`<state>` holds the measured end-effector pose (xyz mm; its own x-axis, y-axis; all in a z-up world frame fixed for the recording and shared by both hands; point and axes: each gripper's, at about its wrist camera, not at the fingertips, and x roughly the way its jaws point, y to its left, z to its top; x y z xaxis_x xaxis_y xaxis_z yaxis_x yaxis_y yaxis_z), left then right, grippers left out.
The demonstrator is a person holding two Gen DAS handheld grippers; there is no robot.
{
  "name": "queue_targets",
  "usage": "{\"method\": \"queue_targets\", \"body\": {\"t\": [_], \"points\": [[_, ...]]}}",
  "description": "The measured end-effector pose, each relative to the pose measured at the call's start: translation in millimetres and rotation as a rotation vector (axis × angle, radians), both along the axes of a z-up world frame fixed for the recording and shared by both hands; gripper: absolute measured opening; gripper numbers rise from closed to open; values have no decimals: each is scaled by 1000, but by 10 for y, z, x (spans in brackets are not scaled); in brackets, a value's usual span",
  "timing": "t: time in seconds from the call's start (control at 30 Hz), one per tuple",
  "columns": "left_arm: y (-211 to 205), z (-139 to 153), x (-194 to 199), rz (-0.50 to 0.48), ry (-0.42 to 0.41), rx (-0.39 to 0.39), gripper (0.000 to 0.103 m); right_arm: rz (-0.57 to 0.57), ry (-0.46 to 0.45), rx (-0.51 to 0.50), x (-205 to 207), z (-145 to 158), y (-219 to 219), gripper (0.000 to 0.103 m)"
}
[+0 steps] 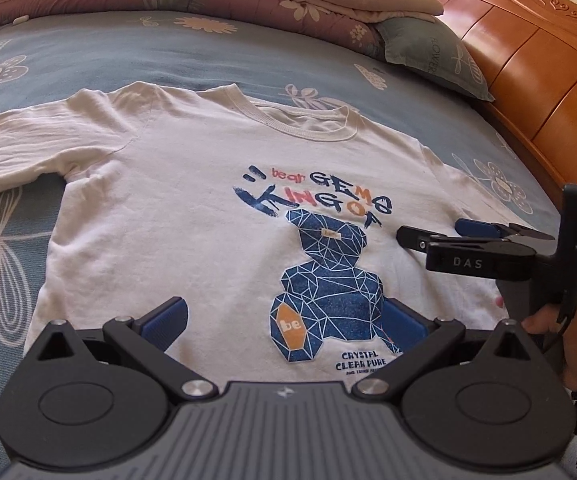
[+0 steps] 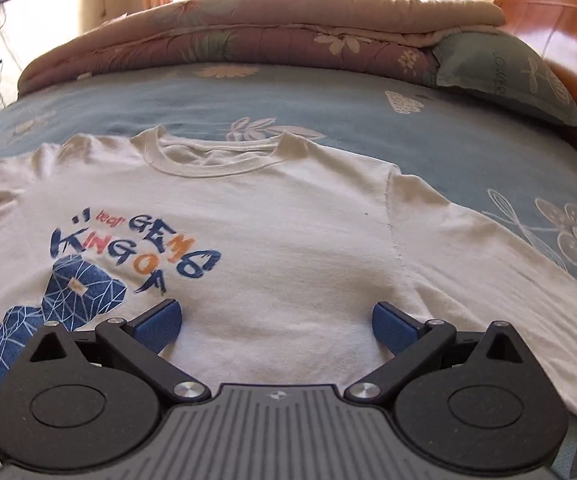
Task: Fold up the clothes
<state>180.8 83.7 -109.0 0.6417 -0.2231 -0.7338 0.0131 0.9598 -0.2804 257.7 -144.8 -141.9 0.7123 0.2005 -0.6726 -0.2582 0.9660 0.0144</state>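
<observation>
White shirt (image 2: 288,216) flat on bed (image 2: 368,104), both jaws spread

Folded quilt (image 2: 264,36), pillow (image 2: 504,76), wooden headboard (image 1: 528,64), floral sheet (image 1: 168,56)

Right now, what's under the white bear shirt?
The white bear shirt lies flat on a blue flowered bedsheet, which shows all around it. Whatever part of the sheet sits beneath the shirt is covered, so anything else there cannot be seen.
</observation>
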Motion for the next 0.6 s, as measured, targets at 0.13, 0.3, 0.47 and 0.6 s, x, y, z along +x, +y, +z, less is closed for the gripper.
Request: {"method": "queue_targets", "body": {"t": [0.13,0.3,0.47,0.6], "points": [[-11,1,-3,1,0,0,102,19,34,22,-183,39,-126,103],[-51,3,-36,-16,-3,11,102,13,76,72,-416,96,-249,103],[-72,12,-76,-26,-7,13,102,16,97,128,-643,199,-201,103],[-115,4,-107,-47,-4,17,102,36,108,180,-849,191,-112,103]]}}
